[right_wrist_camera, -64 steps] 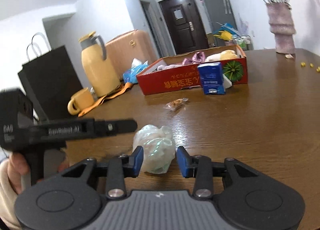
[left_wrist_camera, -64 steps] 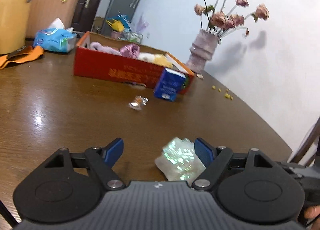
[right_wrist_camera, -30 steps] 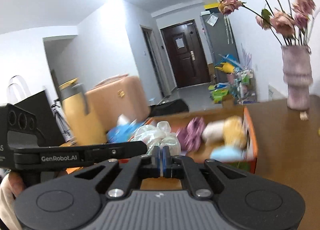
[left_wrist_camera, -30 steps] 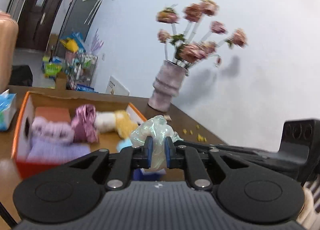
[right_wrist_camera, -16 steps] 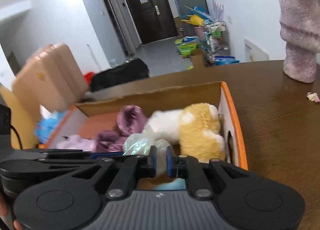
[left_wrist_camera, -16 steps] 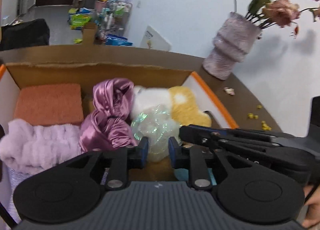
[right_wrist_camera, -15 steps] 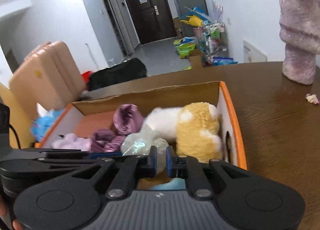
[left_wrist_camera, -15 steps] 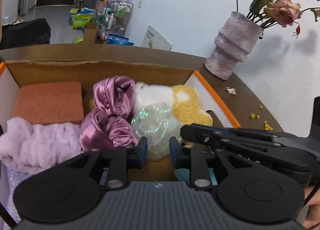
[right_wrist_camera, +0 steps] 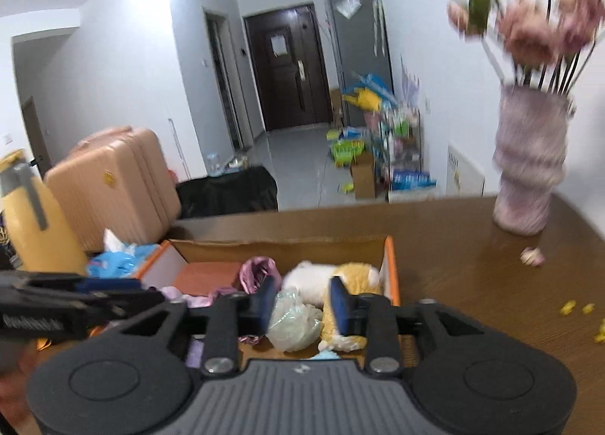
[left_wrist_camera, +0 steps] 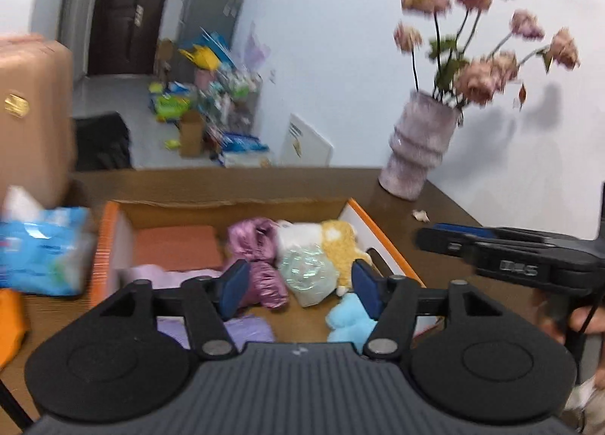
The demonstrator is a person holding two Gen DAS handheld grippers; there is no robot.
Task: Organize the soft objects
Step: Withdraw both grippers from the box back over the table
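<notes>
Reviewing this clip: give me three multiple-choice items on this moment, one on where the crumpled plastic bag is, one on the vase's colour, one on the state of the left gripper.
1. Where is the crumpled plastic bag?
A. On the bare table
B. In the cardboard box, among the soft things
C. In the vase

2. What colour is the vase?
A. Pale purple
B. Bright green
C. Black

3. How does the left gripper stand?
A. Shut on the bag
B. Shut on nothing
C. Open

Key: 1 B, the bag lies between the purple satin cloth and the yellow-and-white plush toy. 2 A, its ribbed body is pale purple. 3 C, the blue fingers stand apart, clear of the bag.
</notes>
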